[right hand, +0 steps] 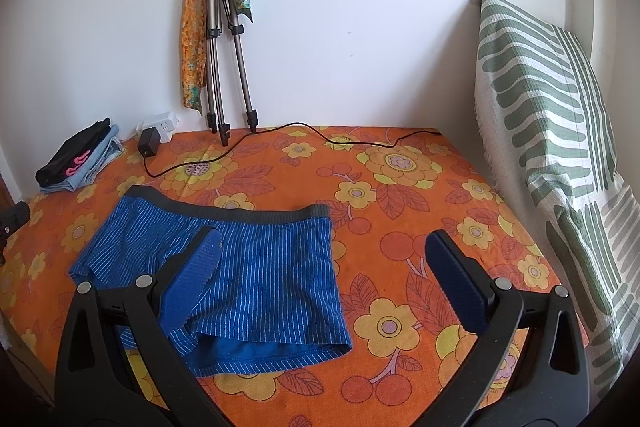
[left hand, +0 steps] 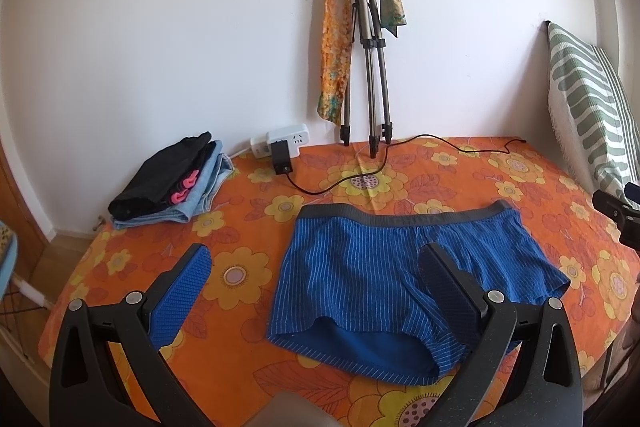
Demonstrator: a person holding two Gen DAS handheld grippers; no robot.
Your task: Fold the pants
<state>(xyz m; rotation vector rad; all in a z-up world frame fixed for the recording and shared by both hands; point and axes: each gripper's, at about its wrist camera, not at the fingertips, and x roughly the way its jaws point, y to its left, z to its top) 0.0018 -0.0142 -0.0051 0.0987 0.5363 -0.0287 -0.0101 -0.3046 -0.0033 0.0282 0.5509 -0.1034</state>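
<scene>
Blue striped shorts [left hand: 360, 279] with a grey waistband lie flat and spread out on the orange flowered cloth; they also show in the right wrist view [right hand: 256, 267]. My left gripper [left hand: 316, 267] is open and empty, held above the shorts' left half. My right gripper [right hand: 324, 255] is open and empty, held above the shorts' right edge. A bit of the right gripper shows at the right edge of the left wrist view [left hand: 618, 217].
A stack of folded clothes [left hand: 172, 179] lies at the back left. A tripod with a scarf [left hand: 366, 39] leans on the wall beside a power strip [left hand: 282, 141] and black cable [left hand: 400, 155]. A striped pillow [right hand: 552, 147] stands at the right.
</scene>
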